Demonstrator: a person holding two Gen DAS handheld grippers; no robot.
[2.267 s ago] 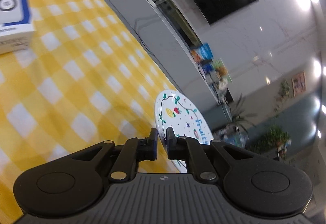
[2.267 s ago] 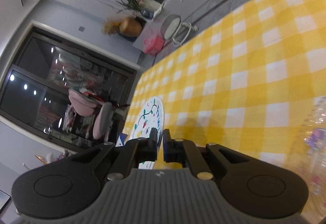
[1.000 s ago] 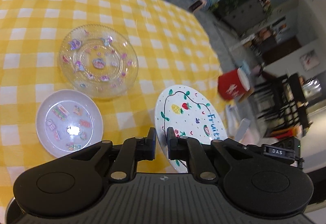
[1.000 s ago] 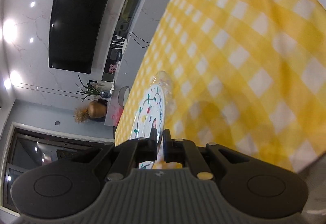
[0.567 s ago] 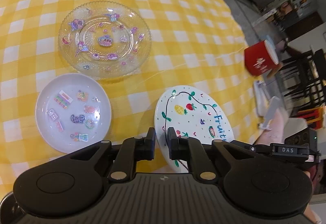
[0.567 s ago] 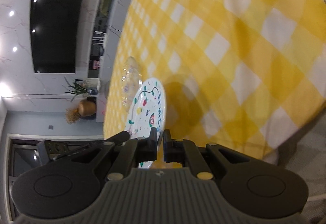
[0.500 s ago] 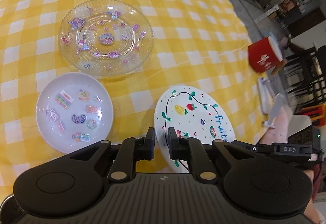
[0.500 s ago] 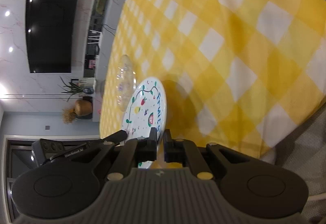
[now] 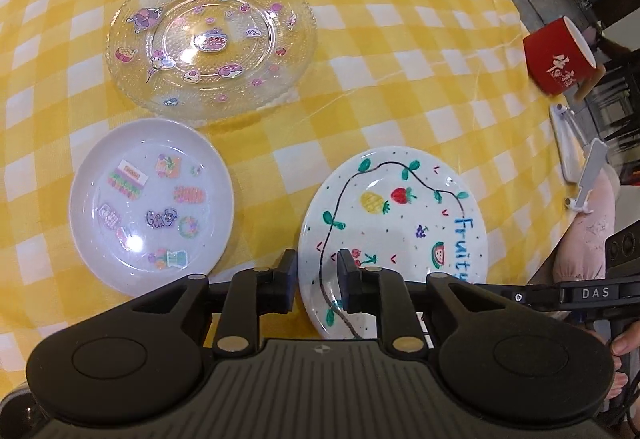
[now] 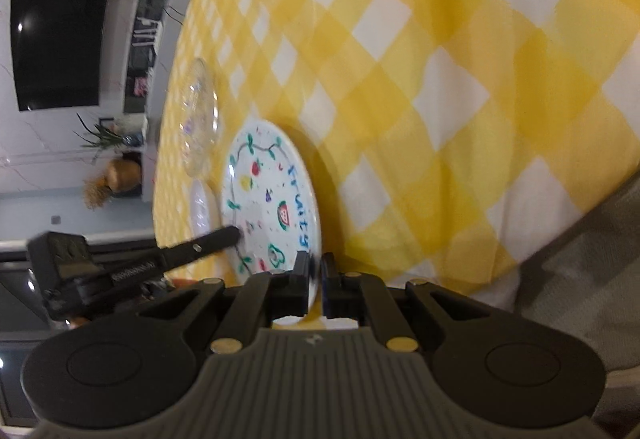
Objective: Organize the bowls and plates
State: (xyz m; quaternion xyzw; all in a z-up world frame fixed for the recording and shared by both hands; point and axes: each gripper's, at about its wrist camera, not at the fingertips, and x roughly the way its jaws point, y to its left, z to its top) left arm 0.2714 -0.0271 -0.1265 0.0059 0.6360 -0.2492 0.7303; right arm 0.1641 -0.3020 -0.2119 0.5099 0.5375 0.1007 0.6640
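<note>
A white plate [image 9: 396, 223] painted with fruit and the word "Fruity" lies low at the near edge of the yellow checked table [image 9: 400, 39]. My left gripper [image 9: 318, 277] straddles its left rim; the jaws are opening and the pads stand off the rim. On the opposite rim my right gripper [image 10: 316, 271] is shut on the same plate [image 10: 272, 207]. One left finger [image 10: 222, 237] reaches over the plate's far side. A small white dish [image 9: 152, 203] with stickers sits left of the plate. A clear glass plate [image 9: 212, 39] with stickers lies beyond both.
A red cup [image 9: 560, 59] stands near the table's right edge, with a white stand [image 9: 576, 167] beside it. A person's knee [image 9: 592, 231] and a fingertip [image 9: 624, 347] show at the right. The cloth hangs over the table edge [image 10: 500, 279] close to my right gripper.
Both grippers have brought the fruit plate down from mid-air to the near table edge beside the small dish. The left jaws have spread apart around the rim.
</note>
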